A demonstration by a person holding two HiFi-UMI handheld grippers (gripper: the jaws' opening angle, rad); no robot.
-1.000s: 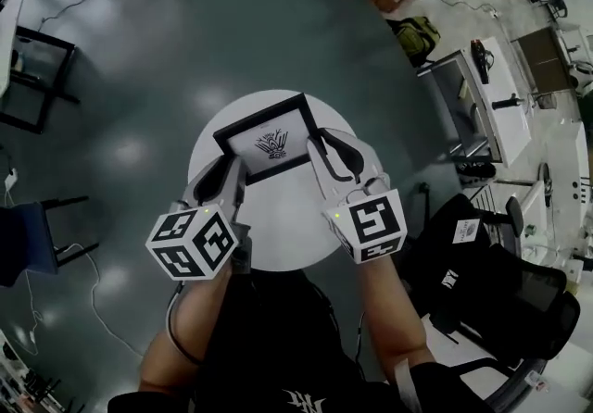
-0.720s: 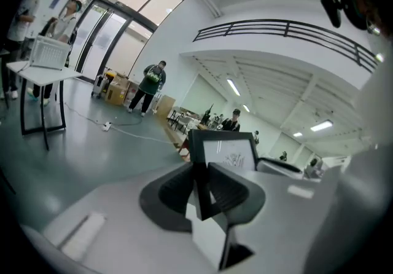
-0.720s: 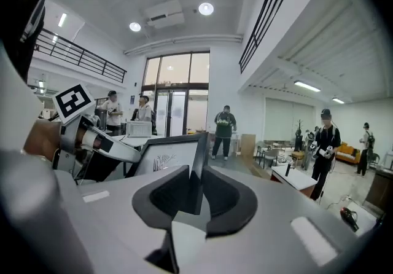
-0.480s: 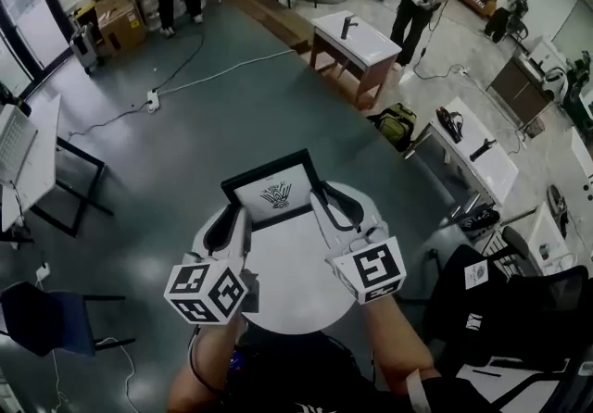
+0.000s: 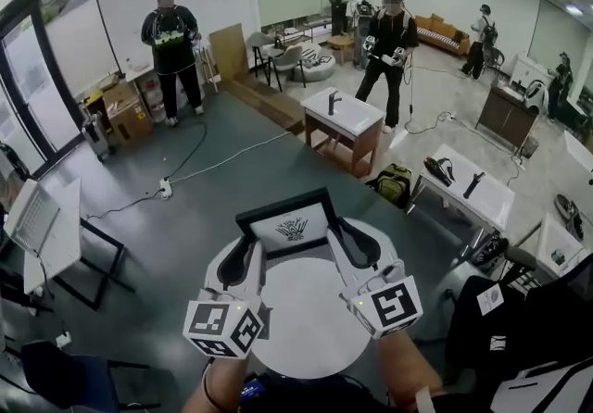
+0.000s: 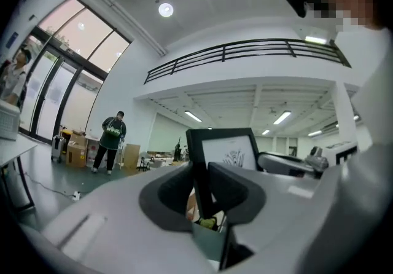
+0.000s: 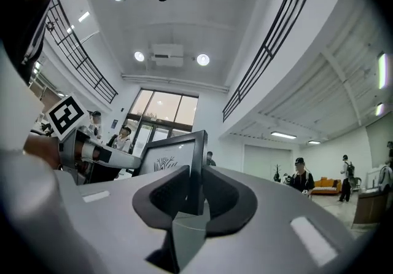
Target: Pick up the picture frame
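The picture frame (image 5: 295, 228) hangs above the table (image 5: 306, 337), its side edges pinched by the jaws of the left gripper (image 5: 246, 248) and the right gripper (image 5: 337, 243). The lift looks done. Next, I judge, it needs holding level with an even grip.

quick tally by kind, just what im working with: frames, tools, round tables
frame: 1
tools: 2 (left tool, right tool), both shut on the frame
round table: 1
total: 4

"What's around us here?"
"A round white tabletop (image 5: 301, 314) close by. Past it there's a wooden table (image 5: 341, 115) with a white top, and a green bag (image 5: 395, 185) on the floor near it."
"Anyone about?"
"One person (image 5: 170, 45) beside the cardboard boxes (image 5: 120, 107), a second person (image 5: 387, 39) farther back."
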